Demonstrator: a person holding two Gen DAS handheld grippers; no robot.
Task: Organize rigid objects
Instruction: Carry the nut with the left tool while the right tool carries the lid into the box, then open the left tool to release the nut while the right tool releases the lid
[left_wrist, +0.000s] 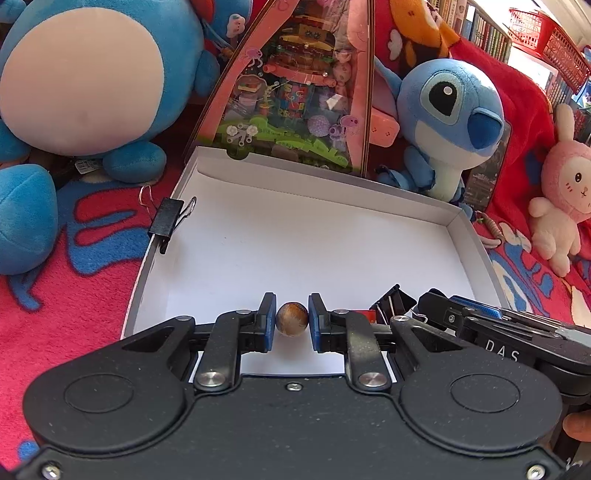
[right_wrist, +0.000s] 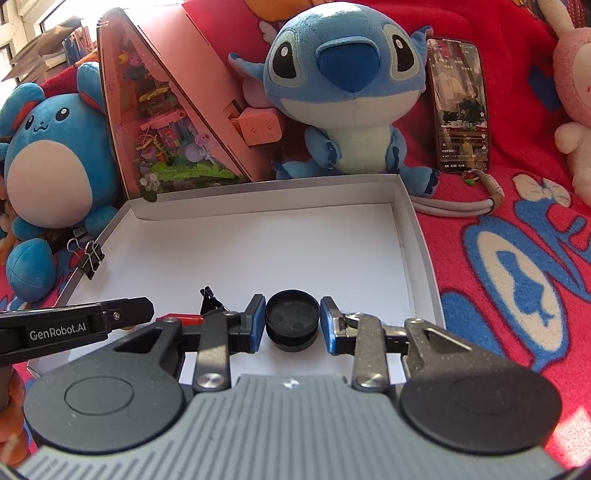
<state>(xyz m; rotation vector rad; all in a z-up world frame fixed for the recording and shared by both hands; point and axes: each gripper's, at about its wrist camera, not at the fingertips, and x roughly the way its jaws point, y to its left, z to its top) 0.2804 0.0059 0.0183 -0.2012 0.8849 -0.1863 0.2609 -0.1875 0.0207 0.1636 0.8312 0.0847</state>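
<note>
The brown marble (left_wrist: 291, 319) is the riskier of the two loads: it is round and slick, caught only at its sides, so a slight slackening of the left tool (left_wrist: 291, 326) would likely let it drop and roll across the white box (left_wrist: 258, 251) floor, perhaps out over the low rim onto the red blanket (left_wrist: 74, 295). The two tools sit close together over the near edge, so a careless swing could knock one against the other or nudge the black binder clip (left_wrist: 391, 301) lying between them.

The left tool is clenched on the marble, which sits right between its blue pads, just above the box floor. The right tool (right_wrist: 292, 325) is clamped on a black round cap (right_wrist: 292, 321), held squarely between its pads, also over the near part of the box
</note>
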